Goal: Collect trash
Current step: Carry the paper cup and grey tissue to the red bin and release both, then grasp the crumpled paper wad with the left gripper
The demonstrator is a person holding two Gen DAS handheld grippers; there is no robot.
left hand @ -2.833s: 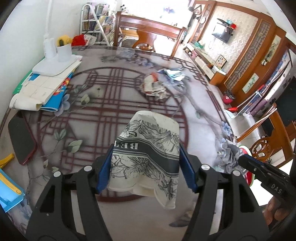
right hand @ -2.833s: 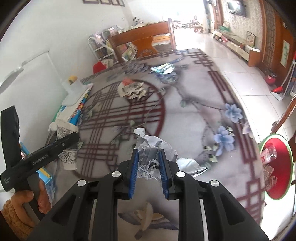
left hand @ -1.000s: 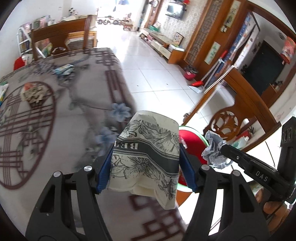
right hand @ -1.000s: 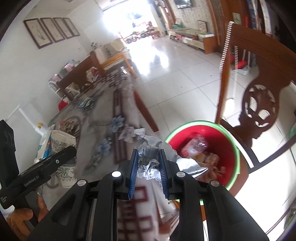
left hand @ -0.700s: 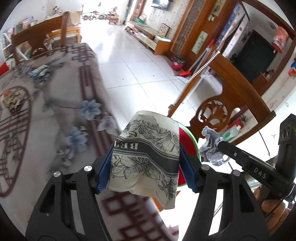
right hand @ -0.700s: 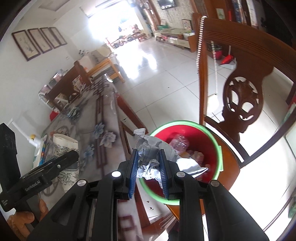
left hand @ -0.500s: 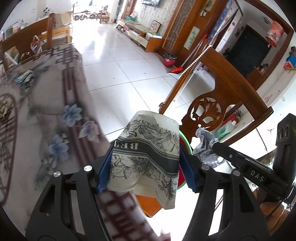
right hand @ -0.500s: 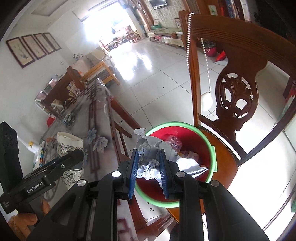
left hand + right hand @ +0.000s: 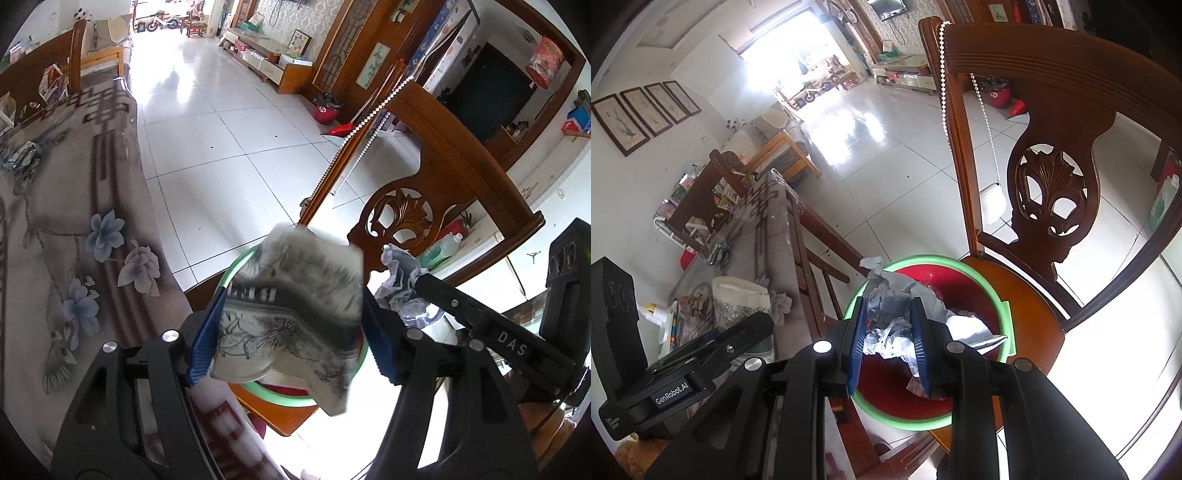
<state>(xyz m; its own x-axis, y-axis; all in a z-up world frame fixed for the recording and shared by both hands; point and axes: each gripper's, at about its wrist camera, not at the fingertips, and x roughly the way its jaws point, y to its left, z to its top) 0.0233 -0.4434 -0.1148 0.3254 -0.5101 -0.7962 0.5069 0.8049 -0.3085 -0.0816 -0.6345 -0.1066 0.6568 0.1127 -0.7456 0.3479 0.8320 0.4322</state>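
My left gripper (image 9: 291,343) hangs over a red bin with a green rim (image 9: 236,267), and its jaws are opening. The crushed flower-print paper cup (image 9: 291,306) between them is blurred and tilted, with a gap at the right pad. My right gripper (image 9: 888,339) is over the same bin (image 9: 1003,310). Its jaws are beginning to open, but the pads still press on a crumpled silver foil wrapper (image 9: 890,317). The bin holds other trash. The left wrist view shows the foil (image 9: 402,291) just right of the cup. The cup (image 9: 738,302) also appears at the left of the right wrist view.
The bin stands on the seat of a carved wooden chair (image 9: 1052,195), whose back rises behind it. The patterned table (image 9: 74,184) lies to the left with more scraps (image 9: 22,157) at its far end. White tiled floor (image 9: 221,129) stretches beyond.
Both grippers swung from the table's edge to over the bin. The left jaws have widened, and the cup, sharp and upright before, is now blurred and tipping. The foil stays between the right pads.
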